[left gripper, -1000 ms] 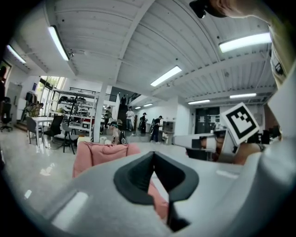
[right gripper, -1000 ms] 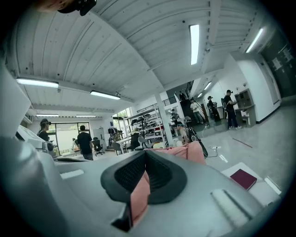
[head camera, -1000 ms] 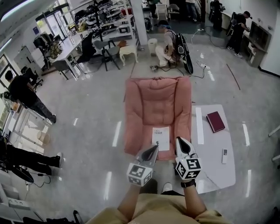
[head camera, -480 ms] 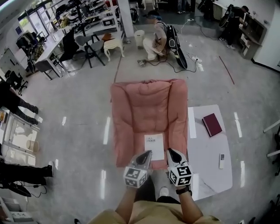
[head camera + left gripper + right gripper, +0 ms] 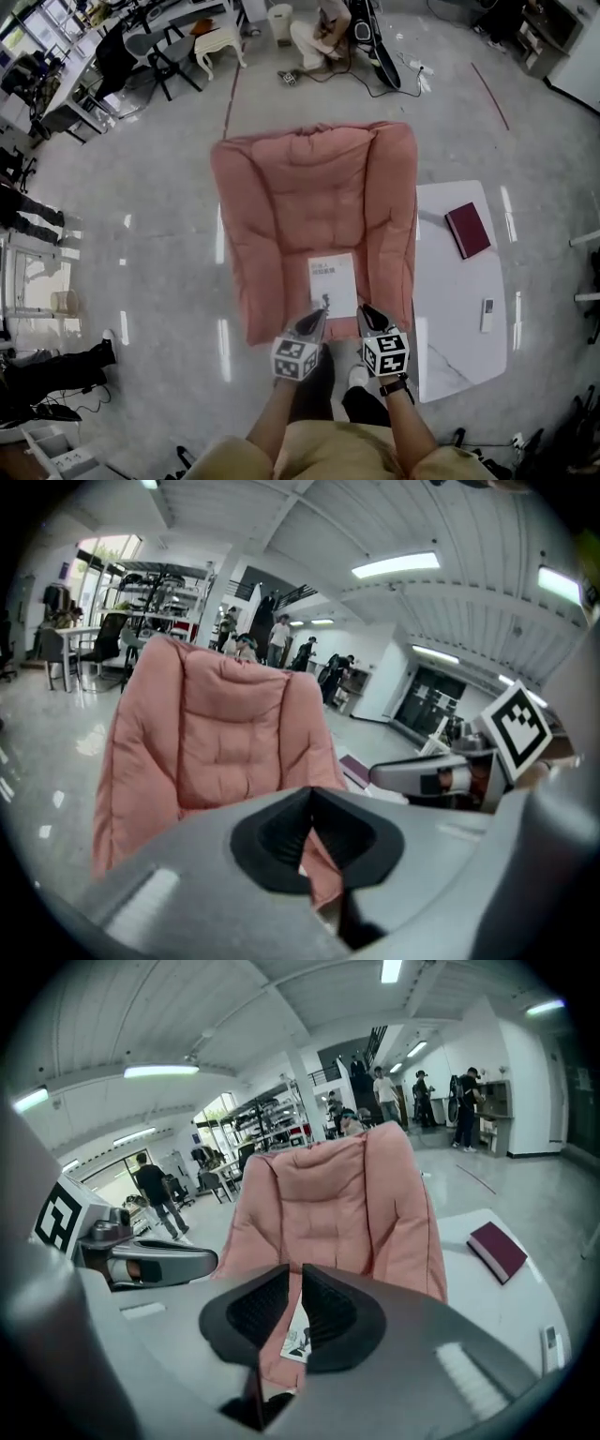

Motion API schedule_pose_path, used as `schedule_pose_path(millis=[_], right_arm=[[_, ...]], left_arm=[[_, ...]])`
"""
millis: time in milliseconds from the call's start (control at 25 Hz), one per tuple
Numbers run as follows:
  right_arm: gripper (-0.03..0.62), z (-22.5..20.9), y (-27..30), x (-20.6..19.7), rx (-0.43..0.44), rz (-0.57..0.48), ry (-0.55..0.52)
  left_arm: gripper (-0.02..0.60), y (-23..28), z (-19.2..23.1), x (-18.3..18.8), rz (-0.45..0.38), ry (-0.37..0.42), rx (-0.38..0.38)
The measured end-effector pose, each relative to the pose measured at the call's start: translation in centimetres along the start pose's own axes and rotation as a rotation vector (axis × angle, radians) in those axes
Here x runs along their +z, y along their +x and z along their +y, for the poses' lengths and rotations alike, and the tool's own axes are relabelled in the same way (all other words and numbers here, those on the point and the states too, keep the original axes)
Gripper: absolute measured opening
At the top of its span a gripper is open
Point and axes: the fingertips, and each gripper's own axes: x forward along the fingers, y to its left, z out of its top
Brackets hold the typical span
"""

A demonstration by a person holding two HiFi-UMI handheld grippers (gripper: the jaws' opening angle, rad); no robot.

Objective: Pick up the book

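Nearest the head view's camera, the wearer's tan trousers (image 5: 328, 455) and both forearms are seen. The left gripper (image 5: 321, 317) and the right gripper (image 5: 367, 313) are held side by side and near each other, just above the front edge of a pink armchair (image 5: 309, 187).

In the left gripper view, the left gripper (image 5: 309, 799) is shown with its jaw tips pressed together and nothing caught between them. In the right gripper view, the right gripper (image 5: 293, 1283) is shown with its jaws drawn almost together, a narrow slit being left. Nothing is pinched there.

A white booklet (image 5: 334, 284) is laid flat on the front of the armchair seat, directly ahead of both grippers. Its near edge is overlapped by the left gripper's tip in the head view, but contact cannot be judged. A strip of the booklet (image 5: 298, 1330) is seen through the right gripper's slit.

To the right of the armchair a white table (image 5: 459, 281) is placed. A remote control (image 5: 487, 314) lies near its right edge. Farther back on the table a dark red book (image 5: 467, 230) lies flat, well apart from both grippers. The same book (image 5: 498, 1250) appears in the right gripper view.

Beyond the armchair, a crouching person (image 5: 323, 23) is seen on the grey floor. Desks and chairs (image 5: 141, 47) are ranged at upper left.
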Motion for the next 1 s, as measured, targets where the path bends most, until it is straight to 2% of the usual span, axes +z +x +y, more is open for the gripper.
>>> schedule_pose_path(millis=[120,160,280,440,680,800,1000], right_arm=[[0.077,-2.0,3.7,-3.9,-0.008,0.088,0.038],[0.084,-2.9,5.1,-5.2,-0.014,0.114,0.053],[0.112,-5.0,8.8,-9.7,-0.025,0.192,0.109],[0.137,-6.8,13.2,-15.2,-0.027,0.282,0.165],[0.149,-8.7,19.0,-20.6,-0.009,0.354,0.193],[0.164,-9.5,21.5,-22.6,-0.005,0.382,0.194],[0.193,-11.2,24.9,-24.8,-0.021,0.403,0.214]], left_arm=[[0.005,2.7,2.8,-4.3,0.048,-0.151,-0.014],[0.029,3.7,3.8,-5.7,0.062,-0.199,-0.015],[0.061,6.2,6.7,-10.5,0.129,-0.274,0.008],[0.100,9.4,9.8,-16.1,0.228,-0.290,0.032],[0.143,14.8,13.9,-21.5,0.323,-0.286,0.054],[0.161,16.9,15.9,-23.7,0.355,-0.297,0.076],[0.225,19.7,18.1,-27.2,0.394,-0.319,0.087]])
